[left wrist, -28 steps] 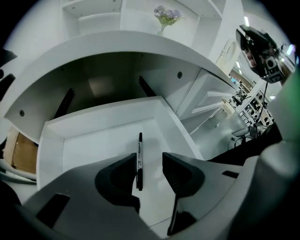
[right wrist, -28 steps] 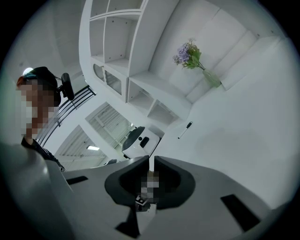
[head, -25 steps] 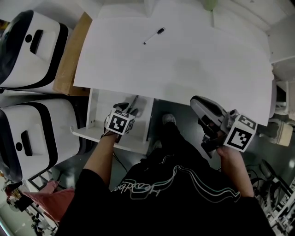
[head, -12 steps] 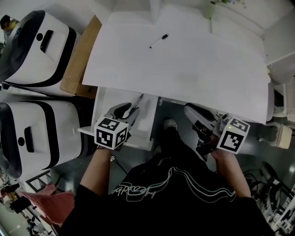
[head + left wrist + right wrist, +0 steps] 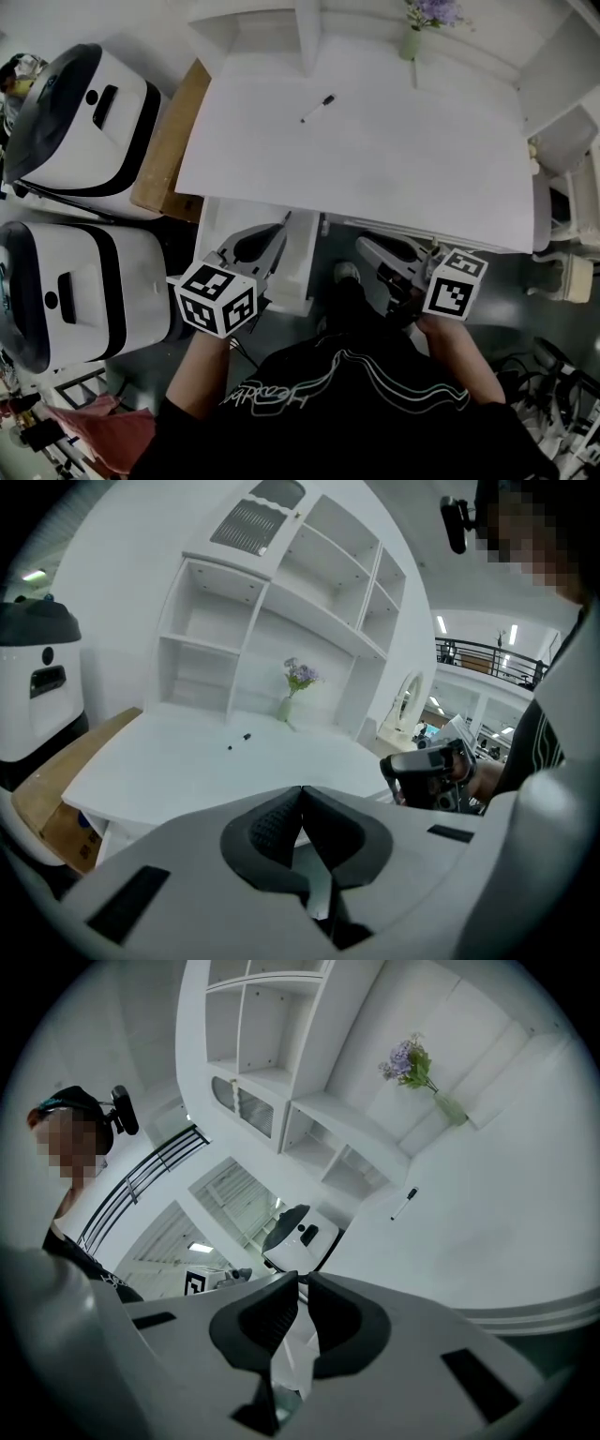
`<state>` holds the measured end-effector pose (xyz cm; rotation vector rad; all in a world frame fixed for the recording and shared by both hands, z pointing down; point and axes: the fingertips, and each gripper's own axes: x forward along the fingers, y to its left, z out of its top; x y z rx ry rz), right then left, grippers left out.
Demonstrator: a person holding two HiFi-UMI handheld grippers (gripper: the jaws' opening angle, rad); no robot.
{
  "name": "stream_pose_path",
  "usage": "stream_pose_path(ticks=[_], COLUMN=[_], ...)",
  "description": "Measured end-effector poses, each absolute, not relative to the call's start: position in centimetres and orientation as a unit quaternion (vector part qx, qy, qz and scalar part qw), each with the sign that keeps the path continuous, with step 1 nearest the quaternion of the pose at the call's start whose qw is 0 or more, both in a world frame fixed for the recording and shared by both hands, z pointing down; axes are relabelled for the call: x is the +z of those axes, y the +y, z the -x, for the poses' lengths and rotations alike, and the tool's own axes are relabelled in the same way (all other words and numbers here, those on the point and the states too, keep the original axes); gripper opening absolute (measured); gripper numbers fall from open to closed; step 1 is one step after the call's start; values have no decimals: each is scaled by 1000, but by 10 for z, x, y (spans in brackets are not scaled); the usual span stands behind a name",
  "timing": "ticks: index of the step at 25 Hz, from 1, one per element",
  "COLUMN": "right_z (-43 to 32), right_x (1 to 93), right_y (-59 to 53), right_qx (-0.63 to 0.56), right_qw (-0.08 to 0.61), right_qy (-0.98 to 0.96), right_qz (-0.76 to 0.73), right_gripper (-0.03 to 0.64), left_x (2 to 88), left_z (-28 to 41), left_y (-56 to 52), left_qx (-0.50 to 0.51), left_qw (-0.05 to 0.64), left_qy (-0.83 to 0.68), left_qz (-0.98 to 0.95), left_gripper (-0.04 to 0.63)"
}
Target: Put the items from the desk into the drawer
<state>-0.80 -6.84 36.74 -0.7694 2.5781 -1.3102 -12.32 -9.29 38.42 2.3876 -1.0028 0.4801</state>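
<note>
Head view: from above the person, steeply down on the white desk [image 5: 375, 159], well back. Left gripper view: low at the near desk edge, facing the shelf unit [image 5: 272, 602]. Right gripper view: same edge, rolled sideways. All three share the marker [image 5: 317, 108] and the flower vase [image 5: 410, 42].

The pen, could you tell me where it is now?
Head view: the pen lies on the desk, far side, left of centre, left of the flower vase.
</note>
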Motion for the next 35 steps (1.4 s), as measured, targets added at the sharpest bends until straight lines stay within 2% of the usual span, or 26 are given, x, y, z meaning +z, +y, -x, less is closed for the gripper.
stream_pose_path(ticks=[4,13,14,16,19,22,29,35], right_z=[-4,-43,-47,-59,-76,-90,-108,-126], right_x=[366,371,372,375,380,386,401,418], right_y=[-79,-121,-127,-140,-159,-177,-216,-242], right_qx=[-436,-442,-442,-444,-445,-448,-458,-469], right_qw=[81,87,88,89,92,93,88,81], right_qy=[856,845,844,841,837,833,825,816], right_qz=[265,288,290,297,306,312,319,328], right_gripper=[61,61,61,61,61,61,61,61], left_x=[367,343,343,345,355,370,419,472], left_z=[108,62,58,51,40,35,29,33], left_y=[-109,-180,-190,-211,-242,-270,-334,-381], left_qx=[156,164,165,170,180,198,270,321], left_qw=[249,189,186,183,178,171,150,168], left_qy=[-361,-350,-351,-351,-356,-366,-377,-391], left_qz=[-885,-903,-903,-902,-900,-893,-873,-846], left_gripper=[20,32,50,139,207,236,233,204])
